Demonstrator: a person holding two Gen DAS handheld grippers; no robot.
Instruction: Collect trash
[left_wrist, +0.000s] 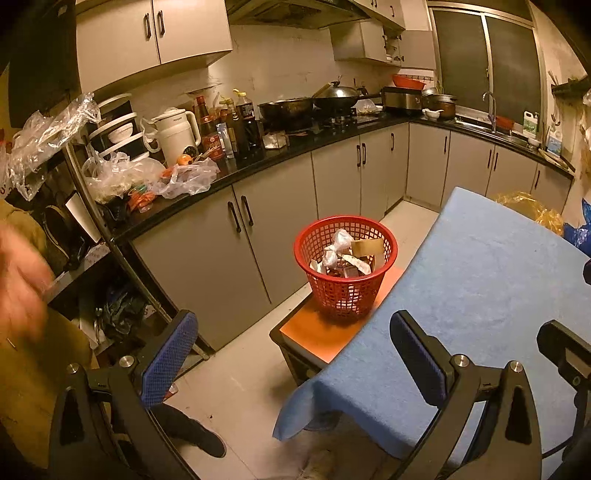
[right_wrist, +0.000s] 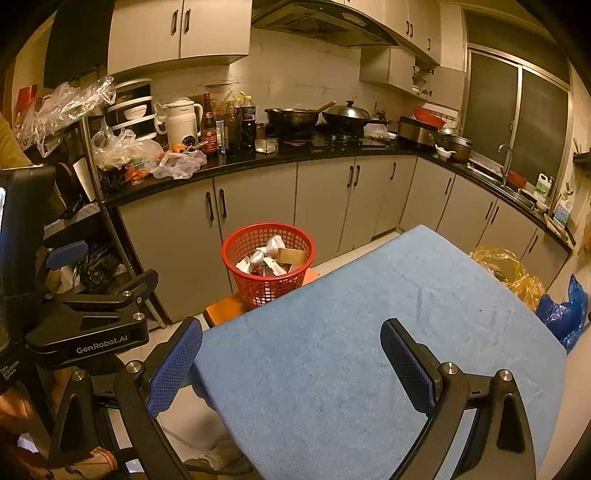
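Note:
A red mesh basket (left_wrist: 345, 275) stands on an orange stool (left_wrist: 325, 332) beside the blue-covered table (left_wrist: 480, 295). It holds crumpled white wrappers and a brown card piece (left_wrist: 365, 247). It also shows in the right wrist view (right_wrist: 267, 264). My left gripper (left_wrist: 291, 354) is open and empty, held over the floor and the table's near corner. My right gripper (right_wrist: 291, 363) is open and empty above the bare blue cloth (right_wrist: 369, 314). The left gripper's body (right_wrist: 99, 314) shows at the left of the right wrist view.
A black L-shaped counter (left_wrist: 295, 147) holds bottles, a white kettle (left_wrist: 173, 133), pans and plastic bags. A shelf rack (left_wrist: 74, 221) stands at left. Yellow (right_wrist: 506, 269) and blue (right_wrist: 565, 310) bags lie right of the table. A blurred hand (left_wrist: 18, 280) is at far left.

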